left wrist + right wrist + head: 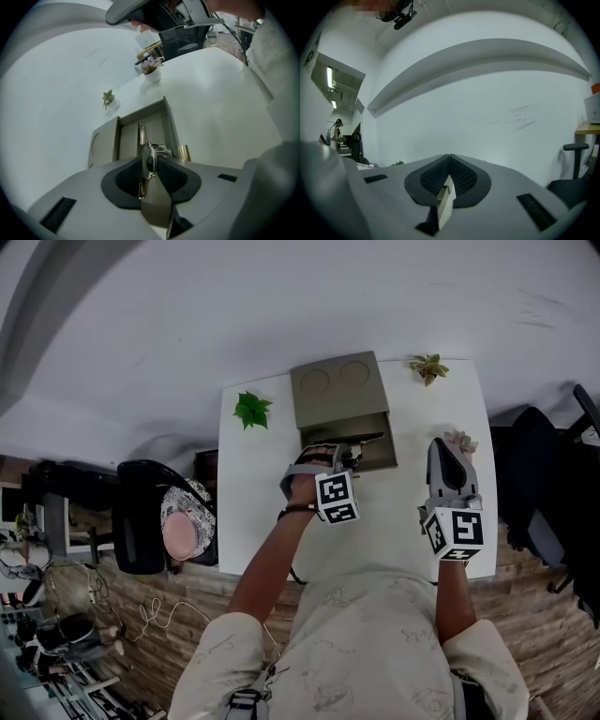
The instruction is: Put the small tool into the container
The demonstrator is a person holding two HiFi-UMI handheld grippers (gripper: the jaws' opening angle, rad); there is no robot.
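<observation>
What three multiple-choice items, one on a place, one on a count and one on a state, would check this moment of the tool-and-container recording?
1. Where is the small tool?
A. Between the left gripper's jaws, over the open container
B. On a chair seat
C. On the floor

2. How many small plants stand on the table?
A. One
B. Two
C. Three

3. How do the right gripper's jaws stand?
A. Wide apart
B. Shut, with nothing between them
C. Shut on a leaf

Answers:
1 A: the left gripper view shows the metal tool between the jaws, above the container.
2 C: the head view shows a leafy one at the left, one at the far edge and one by the right gripper.
3 B: the right gripper view shows the jaws meeting.
</observation>
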